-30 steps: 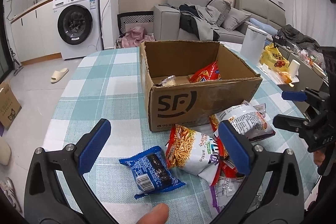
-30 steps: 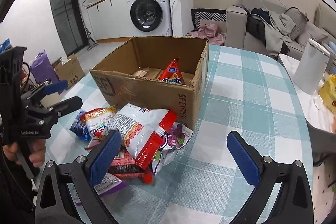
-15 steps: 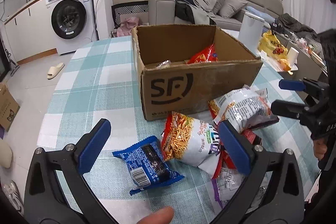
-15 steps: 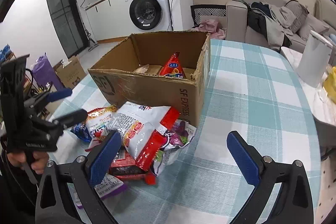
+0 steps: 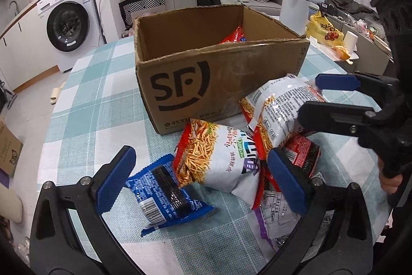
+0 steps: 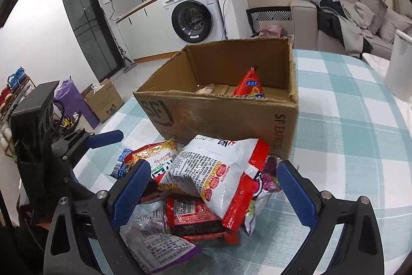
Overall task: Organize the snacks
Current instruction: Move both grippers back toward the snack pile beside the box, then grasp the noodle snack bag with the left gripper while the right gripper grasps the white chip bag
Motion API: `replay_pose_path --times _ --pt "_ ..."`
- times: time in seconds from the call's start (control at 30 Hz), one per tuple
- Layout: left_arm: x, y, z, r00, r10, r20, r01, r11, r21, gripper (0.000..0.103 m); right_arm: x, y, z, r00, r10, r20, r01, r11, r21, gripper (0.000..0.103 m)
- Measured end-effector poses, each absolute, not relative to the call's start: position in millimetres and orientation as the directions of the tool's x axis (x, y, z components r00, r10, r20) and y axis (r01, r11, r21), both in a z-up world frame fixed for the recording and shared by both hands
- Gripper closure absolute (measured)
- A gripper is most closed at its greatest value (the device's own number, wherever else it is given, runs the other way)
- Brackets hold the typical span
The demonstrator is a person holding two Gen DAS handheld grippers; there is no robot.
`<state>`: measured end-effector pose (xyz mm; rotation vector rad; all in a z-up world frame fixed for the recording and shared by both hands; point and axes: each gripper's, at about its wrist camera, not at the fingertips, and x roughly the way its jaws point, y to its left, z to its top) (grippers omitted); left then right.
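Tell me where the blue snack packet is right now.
In the left wrist view the blue snack packet lies flat on the checked tablecloth, at the left edge of the pile, partly under the noodle snack bag, in front of the cardboard box.

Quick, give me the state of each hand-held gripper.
Left hand-held gripper: open, holding nothing.
Right hand-held gripper: open, holding nothing.

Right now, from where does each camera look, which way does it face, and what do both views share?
Left wrist: low over the table, facing the cardboard box and blue packet; own open jaws frame it, right gripper at right.
Right wrist: faces the box and white-red bag; own open jaws, left gripper at left.
Shared: box, snack pile, washing machine.
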<state>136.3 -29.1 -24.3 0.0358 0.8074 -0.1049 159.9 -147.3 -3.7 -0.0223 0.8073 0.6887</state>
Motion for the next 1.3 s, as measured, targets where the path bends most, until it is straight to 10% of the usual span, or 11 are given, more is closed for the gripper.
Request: replay_pose_path --times 0.67,0.8,1.3 --pt "151 -35 -51 0.649 -0.136 -0.748 0.136 0.989 -0.062 0.002 168 -131 -23 0.532 0.502 -0.681 -0.537 0.822 0.187 0.004" --pt "154 -35 -55 0.643 -0.179 -0.745 0.160 0.982 -0.098 0.017 167 -126 -24 0.548 0.480 -0.684 -0.540 0.829 0.149 0.004" --pt "154 -34 -51 0.641 -0.238 -0.730 0.189 0.970 -0.150 0.046 171 -138 -25 0.497 0.573 -0.652 -0.564 0.784 0.260 0.042"
